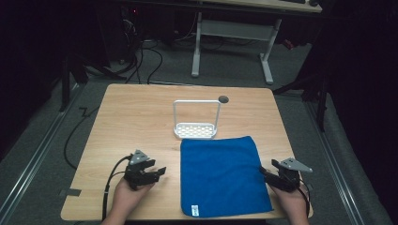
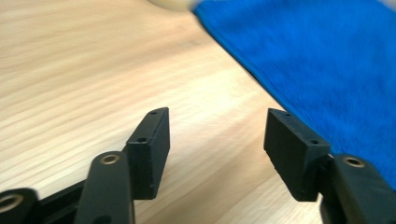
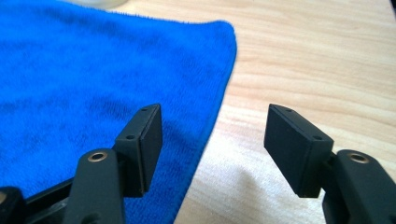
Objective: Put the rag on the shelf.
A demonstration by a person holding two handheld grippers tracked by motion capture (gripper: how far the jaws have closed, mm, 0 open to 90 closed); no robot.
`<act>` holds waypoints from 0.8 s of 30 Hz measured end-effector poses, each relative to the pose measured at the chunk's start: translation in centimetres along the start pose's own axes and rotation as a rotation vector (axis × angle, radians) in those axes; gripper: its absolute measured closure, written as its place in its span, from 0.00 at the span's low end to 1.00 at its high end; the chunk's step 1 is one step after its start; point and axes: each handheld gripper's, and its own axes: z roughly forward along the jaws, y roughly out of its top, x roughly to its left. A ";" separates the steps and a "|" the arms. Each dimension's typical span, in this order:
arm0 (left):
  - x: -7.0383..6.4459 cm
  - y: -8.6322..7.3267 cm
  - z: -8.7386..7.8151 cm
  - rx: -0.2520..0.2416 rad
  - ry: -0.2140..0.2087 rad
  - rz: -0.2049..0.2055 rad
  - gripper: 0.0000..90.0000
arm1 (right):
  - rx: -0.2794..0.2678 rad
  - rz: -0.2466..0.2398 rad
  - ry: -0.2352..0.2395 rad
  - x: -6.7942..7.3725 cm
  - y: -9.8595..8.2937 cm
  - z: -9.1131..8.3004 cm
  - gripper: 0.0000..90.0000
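A blue cloth (image 1: 221,174) lies flat on the wooden table (image 1: 141,117), a small white label at its near edge. My left gripper (image 1: 159,172) rests on the wood just left of the cloth, jaws open and empty; its own view has the cloth (image 2: 327,60) at the upper right beyond my left gripper (image 2: 217,135). My right gripper (image 1: 264,172) sits at the cloth's right edge, open. In its view my right gripper (image 3: 215,135) straddles that edge of the cloth (image 3: 93,79), left jaw over the fabric, right jaw over bare wood.
A white wire rack (image 1: 196,123) with a perforated base stands just behind the cloth. A small dark round spot (image 1: 223,99) sits on the table behind the rack. Beyond the table a white desk frame (image 1: 234,42) and cables (image 1: 141,61) lie on the floor.
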 end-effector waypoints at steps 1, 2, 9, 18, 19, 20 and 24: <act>0.5 -0.1 0.1 0.001 0.018 -0.009 0.46 | -0.020 0.011 0.007 0.0 0.2 -0.2 0.41; 0.5 -0.1 0.1 0.001 0.018 -0.009 0.45 | -0.025 0.010 0.007 0.1 0.2 -0.3 0.41; 0.4 0.0 0.9 0.009 0.039 0.021 0.45 | -0.015 -0.010 0.014 0.6 0.3 0.1 0.35; 0.2 0.0 1.1 0.006 0.035 0.028 0.46 | -0.022 -0.025 0.031 0.7 0.2 -0.2 0.32; 0.2 0.0 1.1 0.004 0.032 0.033 0.46 | -0.027 -0.024 0.032 0.6 0.2 -0.2 0.32; 0.1 0.0 1.1 -0.001 0.032 0.041 0.46 | -0.027 -0.021 0.030 0.5 0.2 -0.2 0.32; 0.0 0.1 0.8 -0.019 0.036 0.053 0.46 | -0.027 -0.036 0.034 0.6 0.3 -0.1 0.31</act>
